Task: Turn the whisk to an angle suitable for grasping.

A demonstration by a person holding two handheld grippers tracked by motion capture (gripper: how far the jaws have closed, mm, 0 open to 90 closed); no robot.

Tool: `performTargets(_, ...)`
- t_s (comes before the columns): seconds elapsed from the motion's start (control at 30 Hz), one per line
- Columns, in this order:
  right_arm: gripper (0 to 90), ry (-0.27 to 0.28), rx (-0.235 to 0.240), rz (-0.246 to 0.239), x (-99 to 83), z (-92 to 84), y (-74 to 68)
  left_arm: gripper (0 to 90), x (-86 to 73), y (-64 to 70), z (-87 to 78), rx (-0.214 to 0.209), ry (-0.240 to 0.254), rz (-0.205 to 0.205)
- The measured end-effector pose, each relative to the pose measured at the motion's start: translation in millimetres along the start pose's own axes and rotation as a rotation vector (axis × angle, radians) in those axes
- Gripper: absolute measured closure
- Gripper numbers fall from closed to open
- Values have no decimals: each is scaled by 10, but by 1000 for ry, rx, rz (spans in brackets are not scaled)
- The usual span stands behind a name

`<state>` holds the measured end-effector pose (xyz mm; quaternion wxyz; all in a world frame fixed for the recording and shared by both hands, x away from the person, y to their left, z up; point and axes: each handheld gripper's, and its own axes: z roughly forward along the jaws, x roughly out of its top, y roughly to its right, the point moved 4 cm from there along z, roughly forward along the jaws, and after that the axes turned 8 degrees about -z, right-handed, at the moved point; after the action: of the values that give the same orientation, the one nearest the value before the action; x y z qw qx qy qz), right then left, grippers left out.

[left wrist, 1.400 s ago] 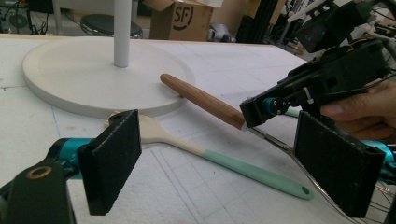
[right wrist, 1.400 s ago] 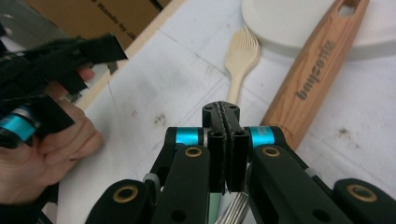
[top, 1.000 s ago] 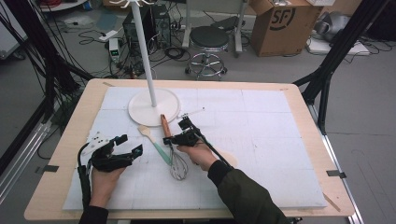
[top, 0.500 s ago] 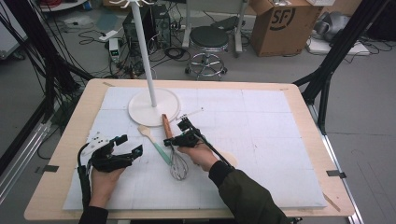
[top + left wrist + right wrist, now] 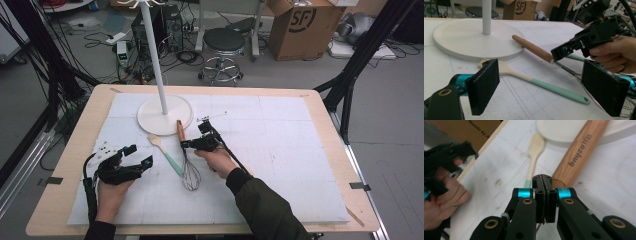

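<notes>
A whisk with a wooden handle lies on the white mat. Its handle tip leans on the rim of the white stand base. My right gripper has its jaws shut at the whisk's neck, where the wires meet the handle; in the right gripper view the pads stand pressed together. A wooden spatula with a mint handle lies just left of the whisk. My left gripper rests on the mat left of the spatula, its jaws wide open and empty.
The white stand's pole rises from its base at the back left of the mat. A stool, a cardboard box and cables lie on the floor beyond the table. Black frame legs flank the table.
My right hand and the whisk have shifted very slightly away from me. The left gripper has stayed where it was.
</notes>
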<state>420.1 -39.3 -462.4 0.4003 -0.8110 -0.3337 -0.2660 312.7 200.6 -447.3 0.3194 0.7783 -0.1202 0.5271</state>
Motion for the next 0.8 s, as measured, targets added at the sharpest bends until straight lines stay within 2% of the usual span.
performTargets(0.13,900,56,15,39,53,-72,84,159,2,-3,-3,0,0,1)
performTargets(0.23,900,79,3,48,81,-115,134,159,0,-2,-1,0,1,-2)
performTargets(0.27,900,86,-25,60,104,-143,211,159,-2,-1,3,-1,-1,-2)
performTargets(0.33,900,81,-45,67,130,-144,261,159,-4,0,4,-1,-4,0)
performTargets(0.37,900,97,-37,84,141,-147,289,159,-4,1,5,-2,-5,1)
performTargets(0.4,900,99,-33,94,136,-141,312,159,-3,1,3,-2,-3,0)
performTargets(0.5,900,68,-59,108,88,-94,384,159,-2,-3,2,-1,0,-2)
performTargets(0.63,900,80,-43,131,76,-42,413,159,-1,-1,1,-3,2,-4)
performTargets(0.8,900,76,-38,134,58,19,418,159,0,-7,0,-2,2,-3)
